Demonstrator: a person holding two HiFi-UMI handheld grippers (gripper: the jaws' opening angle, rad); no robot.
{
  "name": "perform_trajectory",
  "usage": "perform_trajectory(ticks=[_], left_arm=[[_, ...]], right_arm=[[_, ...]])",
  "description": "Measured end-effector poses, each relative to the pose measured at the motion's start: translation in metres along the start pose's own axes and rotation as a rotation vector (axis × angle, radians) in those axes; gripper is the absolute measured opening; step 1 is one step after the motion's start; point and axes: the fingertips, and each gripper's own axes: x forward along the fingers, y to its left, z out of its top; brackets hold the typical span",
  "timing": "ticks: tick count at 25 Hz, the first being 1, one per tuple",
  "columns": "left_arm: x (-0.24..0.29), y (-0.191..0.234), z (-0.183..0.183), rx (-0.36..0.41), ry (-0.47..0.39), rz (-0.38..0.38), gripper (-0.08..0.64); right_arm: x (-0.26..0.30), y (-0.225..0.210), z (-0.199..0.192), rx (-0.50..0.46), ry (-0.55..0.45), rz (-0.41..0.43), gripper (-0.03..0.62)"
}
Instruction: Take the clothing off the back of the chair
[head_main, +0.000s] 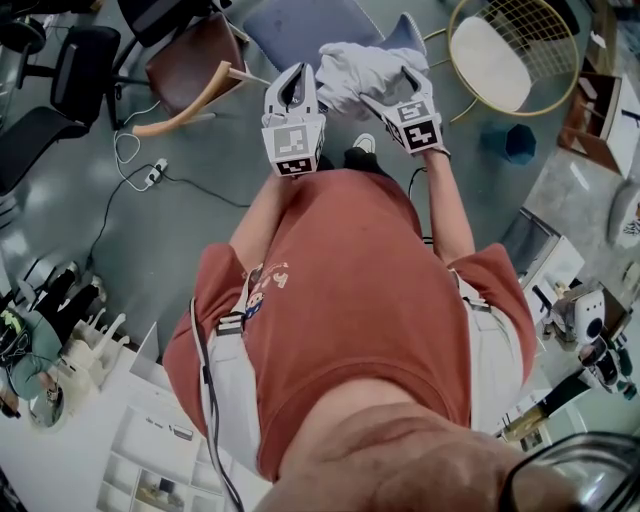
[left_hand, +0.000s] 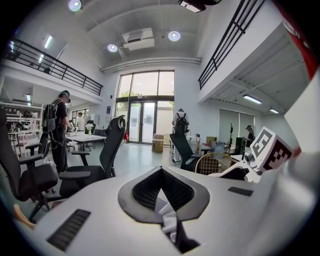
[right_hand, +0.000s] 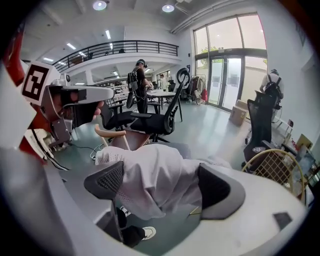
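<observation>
The white clothing (head_main: 352, 64) is bunched up in front of a blue-grey chair (head_main: 290, 25) at the top of the head view. Whether it still touches the chair's back I cannot tell. My left gripper (head_main: 297, 80) is at the garment's left edge. In the left gripper view its pads meet, pinching a fold of white cloth (left_hand: 167, 214). My right gripper (head_main: 388, 88) is at the garment's right side. Its jaws stand wide open, and the clothing (right_hand: 155, 175) hangs loosely between the two dark pads (right_hand: 107, 182).
A wooden chair with a brown seat (head_main: 190, 65) stands left of the blue-grey one, and a gold wire chair (head_main: 510, 50) to its right. Black office chairs (head_main: 60, 80) and a power strip with cables (head_main: 150, 175) are at left. White shelving (head_main: 130, 440) is at lower left.
</observation>
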Motion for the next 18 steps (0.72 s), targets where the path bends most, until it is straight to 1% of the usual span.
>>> perform_trajectory(ticks=[5, 7, 10, 12, 15, 18], left_arm=[[-0.002, 0.003, -0.003, -0.004, 0.012, 0.011, 0.014], [-0.004, 0.003, -0.005, -0.007, 0.015, 0.013, 0.014], [-0.005, 0.002, -0.009, -0.011, 0.016, 0.010, 0.014], [-0.007, 0.003, -0.009, -0.006, 0.012, 0.012, 0.014], [-0.007, 0.005, -0.008, -0.010, 0.012, 0.020, 0.014], [-0.006, 0.006, -0.006, -0.013, 0.008, 0.024, 0.014]], right_arm=[[0.001, 0.007, 0.003, -0.095, 0.048, 0.033, 0.433], [0.003, 0.008, 0.000, -0.174, 0.087, 0.040, 0.433], [0.008, 0.009, -0.006, -0.324, 0.155, 0.022, 0.433], [0.014, 0.011, -0.009, -0.407, 0.190, 0.007, 0.433], [0.024, 0.011, -0.014, -0.508, 0.231, -0.018, 0.433], [0.032, 0.010, -0.017, -0.583, 0.240, -0.039, 0.431]])
